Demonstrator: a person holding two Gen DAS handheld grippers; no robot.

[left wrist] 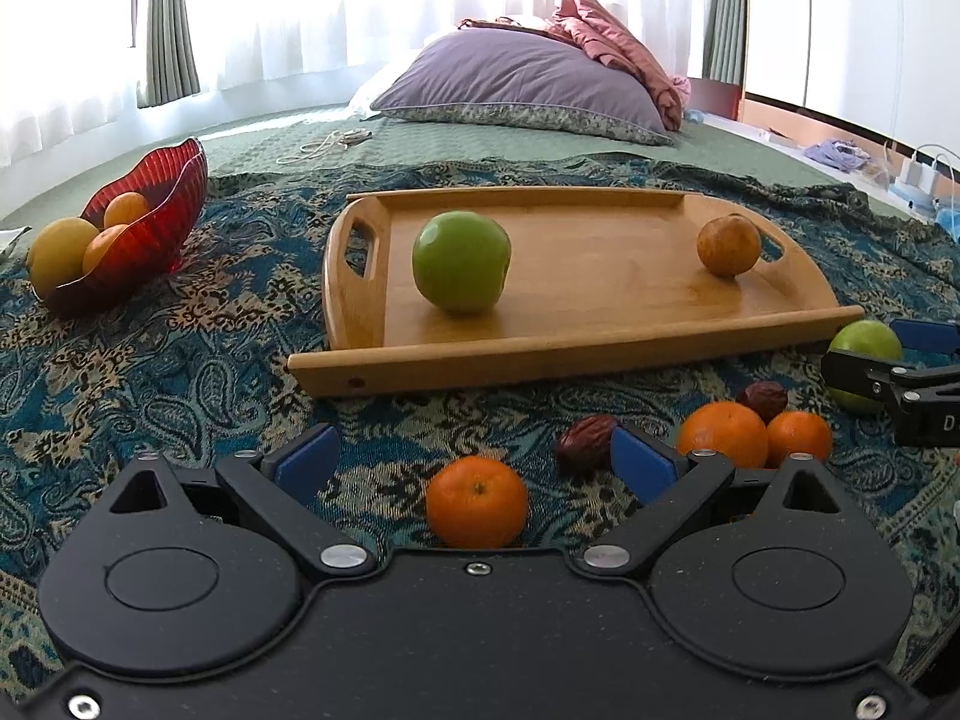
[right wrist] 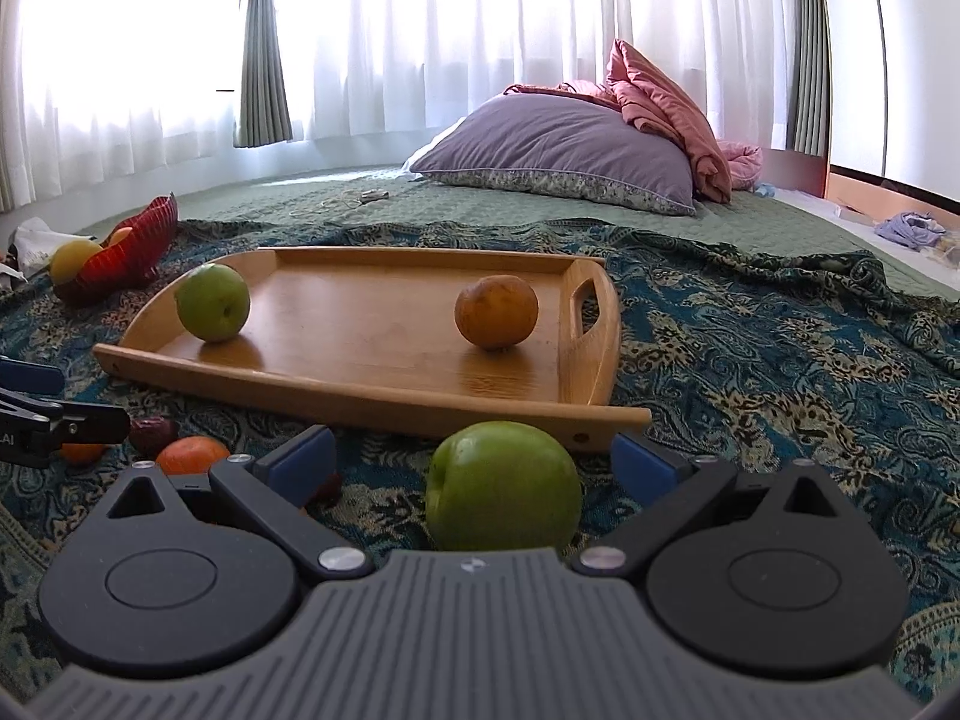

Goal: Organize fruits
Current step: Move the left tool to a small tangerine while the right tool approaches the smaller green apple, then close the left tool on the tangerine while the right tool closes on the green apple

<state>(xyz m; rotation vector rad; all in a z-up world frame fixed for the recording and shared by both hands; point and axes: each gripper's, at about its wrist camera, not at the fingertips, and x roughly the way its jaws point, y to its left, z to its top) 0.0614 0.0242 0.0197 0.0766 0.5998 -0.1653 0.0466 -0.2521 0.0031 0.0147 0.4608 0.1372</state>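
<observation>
Here green apple (right wrist: 503,486) sits between spread right gripper (right wrist: 474,468) fingers, untouched.

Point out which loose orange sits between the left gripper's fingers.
The lone orange, centred between the open left gripper fingers. The other two oranges lie together outside its right finger, beside a dark date.

Lighting: strong daylight through sheer white curtains (right wrist: 480,42), blown out to pure white in both views. Foreground dimmer, backlit. Soft reflections and shadows under fruit on the wooden tray (right wrist: 372,360). Focus: sharp throughout. Distortion: heavy fisheye curvature, dark vignette at the corners, bed (left wrist: 480,144) bowed.
</observation>
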